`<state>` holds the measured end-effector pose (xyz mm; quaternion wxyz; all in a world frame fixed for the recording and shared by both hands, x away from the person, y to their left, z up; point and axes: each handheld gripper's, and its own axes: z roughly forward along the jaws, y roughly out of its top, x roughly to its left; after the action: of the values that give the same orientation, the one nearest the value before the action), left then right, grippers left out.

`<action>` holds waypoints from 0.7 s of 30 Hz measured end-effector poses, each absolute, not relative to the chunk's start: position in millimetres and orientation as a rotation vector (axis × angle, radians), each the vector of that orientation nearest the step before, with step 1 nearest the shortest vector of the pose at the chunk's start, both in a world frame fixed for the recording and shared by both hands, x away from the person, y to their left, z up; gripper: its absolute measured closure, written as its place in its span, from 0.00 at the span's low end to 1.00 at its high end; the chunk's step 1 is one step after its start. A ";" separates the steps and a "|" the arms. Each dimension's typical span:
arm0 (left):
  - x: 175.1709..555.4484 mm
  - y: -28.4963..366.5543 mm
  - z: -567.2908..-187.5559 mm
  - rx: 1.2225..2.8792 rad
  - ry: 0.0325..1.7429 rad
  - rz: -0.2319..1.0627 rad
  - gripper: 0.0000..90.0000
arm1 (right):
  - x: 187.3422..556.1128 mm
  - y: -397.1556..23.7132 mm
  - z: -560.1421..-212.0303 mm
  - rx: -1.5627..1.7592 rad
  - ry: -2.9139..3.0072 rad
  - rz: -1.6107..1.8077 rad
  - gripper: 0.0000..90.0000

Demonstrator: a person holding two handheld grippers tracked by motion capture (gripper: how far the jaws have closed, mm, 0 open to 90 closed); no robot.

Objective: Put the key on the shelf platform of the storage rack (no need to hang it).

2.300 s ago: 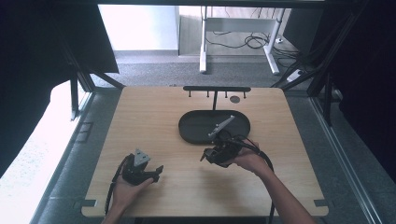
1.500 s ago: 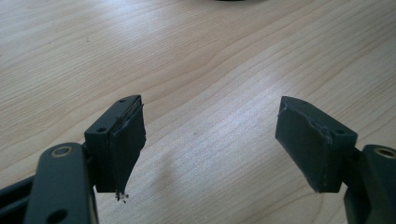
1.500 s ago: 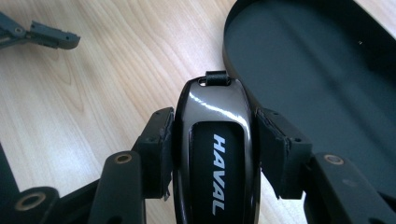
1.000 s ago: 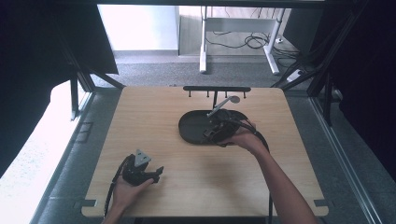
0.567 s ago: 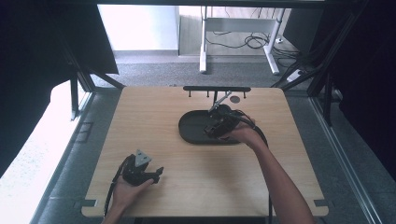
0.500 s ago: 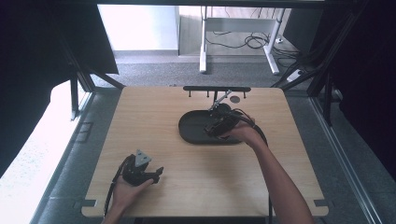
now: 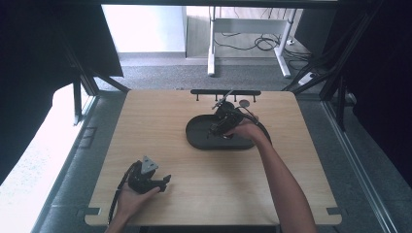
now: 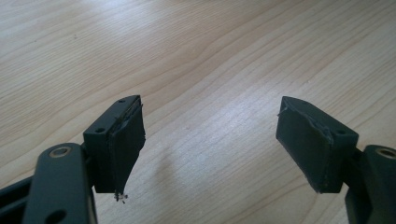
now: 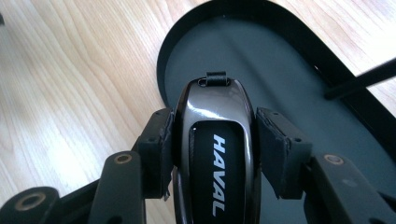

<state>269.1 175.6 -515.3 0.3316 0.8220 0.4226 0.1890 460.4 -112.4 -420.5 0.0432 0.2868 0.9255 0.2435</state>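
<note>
1. Right gripper pinches a glossy dark car key fob marked HAVAL; both pads press on its long sides, strap loop end pointing away from the gripper.
2. Fob sits between the jaws and is held above the black oval tray; the tray's near curved rim lies just past the fob's tip and to its left, tray floor spreads ahead and to the right of the jaws.
3. In the high view the right gripper is over the far part of the tray, just short of the black rack at the table's far edge.
4. A thin black rod crosses the tray up and right of the jaws; can't tell what it belongs to.
5. Left gripper has jaws spread wide, nothing between them, bare wooden table ahead. In the high view it rests in the hand near the table's near-left edge, well apart from the tray.
6. Step in hand, as I judge it: carrying the fob, likely to set it in the tray or bring it toward the rack; can't tell which.
7. Next move probably calls for lowering until the fob rests flat on the tray floor, clear of the rim and rod, then spreading the jaws.
8. Risk: the glossy shell could slip or tip if released while above the floor.
</note>
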 end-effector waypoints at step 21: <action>271.4 173.2 -518.9 2.183 1.124 0.441 0.27 | 485.5 -126.7 -470.4 0.879 2.826 0.609 0.55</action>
<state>271.4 173.2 -518.9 0.3177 0.8298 0.4271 0.1675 485.5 -126.7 -470.4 0.0601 0.2906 0.9335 0.2012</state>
